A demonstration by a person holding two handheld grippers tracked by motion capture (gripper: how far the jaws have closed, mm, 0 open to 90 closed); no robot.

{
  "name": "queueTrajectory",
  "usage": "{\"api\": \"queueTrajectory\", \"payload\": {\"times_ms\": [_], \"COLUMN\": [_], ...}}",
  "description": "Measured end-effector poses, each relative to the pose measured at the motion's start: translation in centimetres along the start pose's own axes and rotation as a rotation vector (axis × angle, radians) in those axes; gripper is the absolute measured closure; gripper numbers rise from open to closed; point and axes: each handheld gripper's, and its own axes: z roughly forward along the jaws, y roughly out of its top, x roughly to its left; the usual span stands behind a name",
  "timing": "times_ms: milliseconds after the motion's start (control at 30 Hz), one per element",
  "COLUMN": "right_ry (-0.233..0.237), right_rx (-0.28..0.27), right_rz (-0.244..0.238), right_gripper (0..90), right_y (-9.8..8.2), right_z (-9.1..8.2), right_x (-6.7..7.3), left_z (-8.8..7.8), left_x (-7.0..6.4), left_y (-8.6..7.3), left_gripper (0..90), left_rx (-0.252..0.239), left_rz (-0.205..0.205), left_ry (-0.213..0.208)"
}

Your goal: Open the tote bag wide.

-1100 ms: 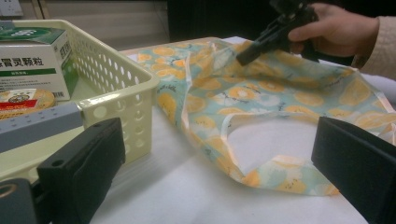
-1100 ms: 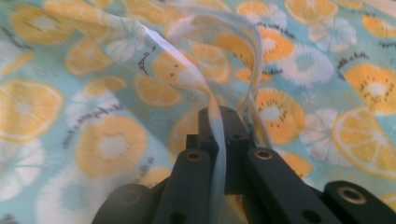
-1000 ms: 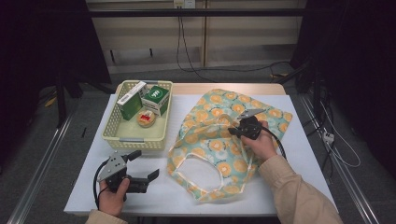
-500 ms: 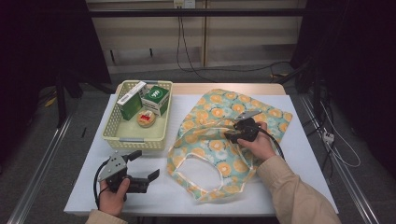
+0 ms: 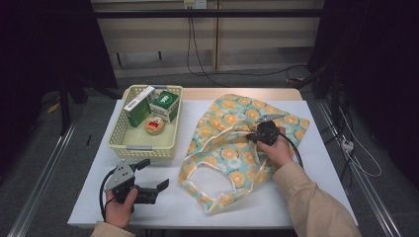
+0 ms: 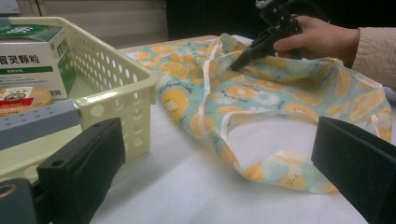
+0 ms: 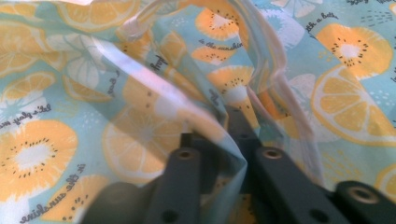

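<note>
Our right gripper (image 5: 252, 134) jaws have just snapped closed on the tote bag (image 5: 232, 148) fabric mid-frame; left gripper (image 5: 155, 175) waits open.

We read "in the sunshine" and "let's play" printed on the fruit-pattern bag (image 7: 140, 93); Chinese characters "胃灵颗粒" on the white box (image 6: 30, 60) in the basket (image 6: 116, 88).
</note>
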Motion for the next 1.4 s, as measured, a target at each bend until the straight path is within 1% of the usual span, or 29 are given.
{"api": "queueTrajectory", "payload": {"times_ms": [67,133,167,200,233,267,333,367,467,500,533,600,700,767,800,867,900,933,1000,1033,1067,1100,1167,1200,1233,1300,1333,1367,1400], "right_ry": [-0.002,0.006,0.037,0.053,0.07,0.103,0.143,0.178,0.241,0.242,0.22,0.207,0.154,0.123,0.116,0.08,0.078,0.08,0.077,0.077,0.078,0.077,0.08,0.078,0.075,0.067,0.068,0.075,0.074], "right_rx": [0.002,0.022,0.033,0.041,0.049,0.054,0.064,0.07,0.068,0.069,0.062,0.037,0.003,-0.011,-0.011,-0.003,0.001,-0.005,0.001,0.004,0.006,0.005,-0.002,-0.005,-0.006,0.004,0.011,0.018,0.026], "right_rz": [-0.005,-0.009,-0.007,-0.016,-0.026,-0.025,-0.037,-0.038,-0.037,-0.044,-0.057,-0.068,-0.09,-0.074,-0.077,-0.099,-0.105,-0.108,-0.127,-0.133,-0.136,-0.136,-0.141,-0.137,-0.134,-0.12,-0.105,-0.088,-0.085], "right_gripper": [90.0,90.0,90.0,90.0,90.0,90.0,90.0,90.0,90.0,90.0,90.0,88.2,77.4,66.2,61.0,51.5,47.1,44.9,40.8,40.7,41.6,44.8,56.1,63.2,68.3,80.6,83.5,86.0,87.6], "right_y": [0.0,0.1,0.1,0.0,-0.1,-0.2,-0.4,-0.6,-0.7,-0.7,-0.7,-0.7,-0.7,-0.7,-0.7,-0.8,-0.9,-0.9,-0.7,-0.6,-0.5,-0.4,-0.2,-0.1,0.1,0.4,0.5,0.7,0.8], "right_z": [-0.1,-0.3,-0.5,-0.6,-0.9,-1.1,-1.5,-1.7,-2.1,-2.2,-2.2,-2.1,-1.8,-1.5,-1.3,-1.0,-0.7,-0.6,-0.4,-0.3,-0.1,0.0,0.3,0.4,0.6,0.7,0.8,0.8,0.8], "right_x": [0.1,0.4,0.6,0.9,1.4,1.9,2.8,3.2,4.3,4.6,4.8,4.8,4.4,4.2,4.1,4.2,4.2,4.2,4.4,4.5,4.6,4.8,5.0,5.0,5.0,4.6,4.4,4.2,4.0], "left_z": [0.0,-0.1,-0.1,-0.1,-0.1,-0.2,-0.1,-0.1,0.0,0.0,0.0,0.1,0.1,0.2,0.2,0.2,0.3,0.3,0.3,0.4,0.4,0.5,0.5,0.6,0.5,0.5,0.6,0.6,0.7], "left_x": [-0.1,-0.1,-0.1,-0.1,0.0,0.0,0.0,-0.1,-0.2,-0.2,-0.2,-0.2,-0.1,-0.1,-0.1,-0.1,-0.1,-0.1,0.0,0.0,0.0,-0.1,-0.1,-0.1,-0.1,-0.1,-0.1,-0.1,-0.2], "left_y": [0.0,0.1,0.1,0.1,0.1,0.1,0.1,0.1,0.2,0.2,0.2,0.1,0.1,0.1,0.1,0.1,0.0,0.0,0.0,0.1,0.1,0.1,0.1,0.1,0.1,0.1,0.1,0.2,0.3], "left_gripper": [2.5,2.5,2.5,2.5,2.5,2.5,2.5,2.5,2.5,2.5,2.5,2.5,2.5,2.5,2.5,2.5,2.5,2.5,2.5,2.5,2.5,2.5,2.5,2.5,2.5,2.5,2.5,2.5,2.5], "left_rx": [-0.004,-0.005,-0.006,-0.005,-0.005,-0.004,-0.009,-0.009,-0.008,-0.007,-0.007,-0.007,-0.007,-0.006,-0.005,-0.003,-0.001,-0.001,0.005,0.004,0.004,0.0,0.001,0.003,0.005,0.006,0.002,0.002,0.002], "left_rz": [-0.005,-0.009,-0.007,-0.008,-0.007,-0.006,-0.011,-0.013,-0.006,-0.004,-0.003,-0.012,-0.007,-0.01,-0.011,-0.008,-0.007,-0.009,-0.005,-0.003,-0.001,-0.006,-0.006,-0.004,-0.002,-0.003,-0.012,-0.007,-0.007], "left_ry": [-0.001,-0.002,-0.001,-0.001,0.001,0.001,0.001,0.001,-0.002,-0.001,-0.001,-0.001,-0.004,-0.006,-0.005,-0.006,-0.008,-0.009,-0.011,-0.011,-0.011,-0.012,-0.012,-0.012,-0.012,-0.014,-0.014,-0.015,-0.017]}}
